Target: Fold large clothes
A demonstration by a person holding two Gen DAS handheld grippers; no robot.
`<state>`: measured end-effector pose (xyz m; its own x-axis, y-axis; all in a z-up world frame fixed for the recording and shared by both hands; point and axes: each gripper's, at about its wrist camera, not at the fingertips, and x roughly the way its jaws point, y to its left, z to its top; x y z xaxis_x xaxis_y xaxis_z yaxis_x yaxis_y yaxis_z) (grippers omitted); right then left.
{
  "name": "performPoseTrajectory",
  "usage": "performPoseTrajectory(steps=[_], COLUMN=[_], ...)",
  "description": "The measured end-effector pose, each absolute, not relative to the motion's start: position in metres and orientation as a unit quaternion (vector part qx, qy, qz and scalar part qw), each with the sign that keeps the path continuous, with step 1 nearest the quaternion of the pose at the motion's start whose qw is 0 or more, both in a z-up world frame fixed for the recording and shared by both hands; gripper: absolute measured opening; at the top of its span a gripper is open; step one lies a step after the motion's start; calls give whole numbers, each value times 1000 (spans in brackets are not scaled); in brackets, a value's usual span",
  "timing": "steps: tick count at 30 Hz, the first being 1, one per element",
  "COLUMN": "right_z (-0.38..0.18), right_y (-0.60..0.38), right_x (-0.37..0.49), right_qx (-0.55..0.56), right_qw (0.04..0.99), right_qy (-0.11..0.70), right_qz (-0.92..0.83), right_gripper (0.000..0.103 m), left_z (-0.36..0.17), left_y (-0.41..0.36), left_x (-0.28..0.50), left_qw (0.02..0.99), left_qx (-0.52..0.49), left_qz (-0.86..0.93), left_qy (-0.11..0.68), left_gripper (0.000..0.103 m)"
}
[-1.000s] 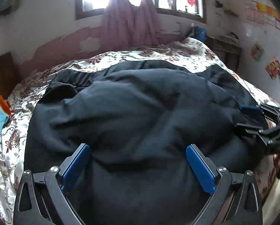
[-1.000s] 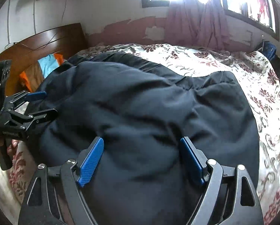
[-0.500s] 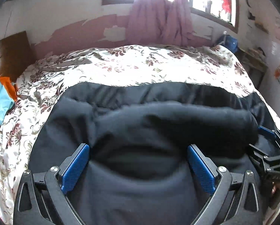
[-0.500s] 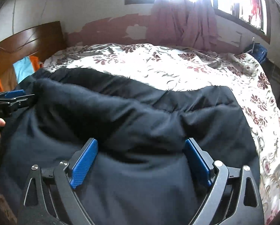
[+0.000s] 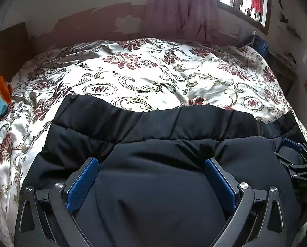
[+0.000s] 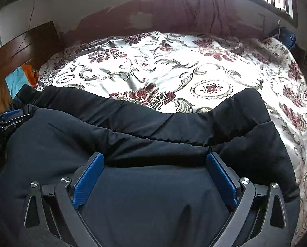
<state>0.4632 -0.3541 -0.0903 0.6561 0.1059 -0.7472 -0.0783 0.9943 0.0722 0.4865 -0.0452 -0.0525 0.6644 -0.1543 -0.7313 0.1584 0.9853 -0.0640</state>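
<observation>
A big dark navy padded garment [image 5: 153,127] lies across the near half of the bed, its upper layer doubled over toward me with a black band showing along the far fold [image 6: 132,115]. My left gripper [image 5: 151,162] is open wide just above the cloth, which bulges up between the blue pads [image 5: 81,183] without being pinched. My right gripper [image 6: 155,157] hangs over the garment's other end; its jaws are opening, with cloth lying loose between them. Each gripper shows at the edge of the other view: the right gripper [image 5: 299,160] and the left gripper [image 6: 5,119].
A shiny floral bed cover [image 5: 143,72] spreads beyond the garment to the wall. Purple curtains [image 5: 180,10] hang under the window. A wooden headboard [image 6: 30,47] and orange and teal cloths [image 6: 15,80] lie at the left. A blue bag [image 5: 260,45] sits far right.
The garment's far part has been drawn back over itself toward me, baring much more floral cover. Both grippers moved back with it. The right gripper's jaws have spread wider.
</observation>
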Motion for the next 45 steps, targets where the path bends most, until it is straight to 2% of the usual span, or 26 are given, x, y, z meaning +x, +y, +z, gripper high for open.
performPoseTrajectory(steps=[6, 23, 45], right_z=[-99, -105, -104], right_y=[-351, -350, -349], right_x=[474, 467, 464], right_qx=[15, 10, 7], right_qw=[904, 915, 922], right_qy=[424, 401, 387], right_qz=[46, 39, 32], right_gripper=[100, 101, 101], left_z=[-58, -71, -74], left_y=[-37, -41, -39], left_x=[499, 491, 491], left_qw=[904, 924, 925], left_qx=[-29, -28, -33], left_qz=[-104, -98, -102], left_qy=[414, 369, 363], left_gripper=[103, 103, 103])
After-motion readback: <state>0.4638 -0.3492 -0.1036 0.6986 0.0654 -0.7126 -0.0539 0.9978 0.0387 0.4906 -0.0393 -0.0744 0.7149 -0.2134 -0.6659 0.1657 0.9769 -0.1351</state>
